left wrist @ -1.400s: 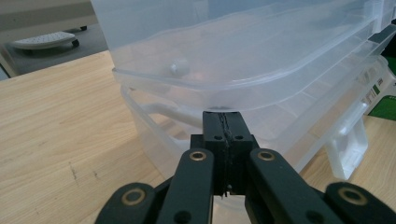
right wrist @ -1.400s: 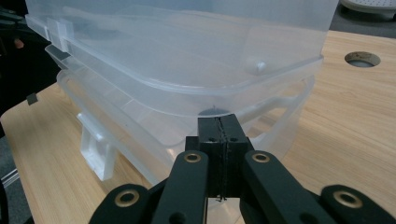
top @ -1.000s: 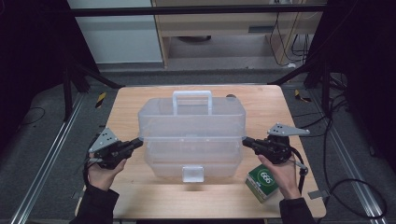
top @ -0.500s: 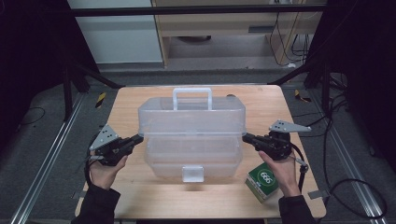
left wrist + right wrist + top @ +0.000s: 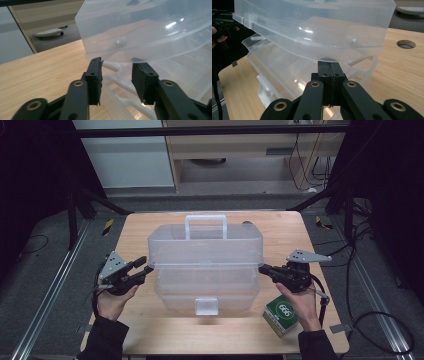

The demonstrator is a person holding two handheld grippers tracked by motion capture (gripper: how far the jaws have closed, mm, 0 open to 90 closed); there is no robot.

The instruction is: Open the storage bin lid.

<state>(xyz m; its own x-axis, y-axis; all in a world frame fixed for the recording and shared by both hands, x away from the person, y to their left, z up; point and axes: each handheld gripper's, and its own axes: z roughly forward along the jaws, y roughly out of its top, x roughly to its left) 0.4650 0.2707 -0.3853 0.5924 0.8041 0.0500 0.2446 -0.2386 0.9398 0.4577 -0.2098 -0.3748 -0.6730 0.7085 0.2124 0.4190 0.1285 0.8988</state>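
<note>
Lifting the clear storage box (image 5: 205, 265) lid evenly: left gripper (image 5: 141, 266), at 9 o'clock, fingers just spreading with nothing between them; right gripper (image 5: 263, 268), at 3 o'clock, fingers pressed together under the rim.

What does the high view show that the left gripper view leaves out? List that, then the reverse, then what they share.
High view adds: the white handle, the front latch, a green carton, and the shut right gripper at the lid edge.
Left gripper view adds: a round stud on the lid's side and white support arms under it.
Shared: the clear storage box, the wooden table, and the left gripper, whose jaws have just been opening, nothing pinched between them.
</note>
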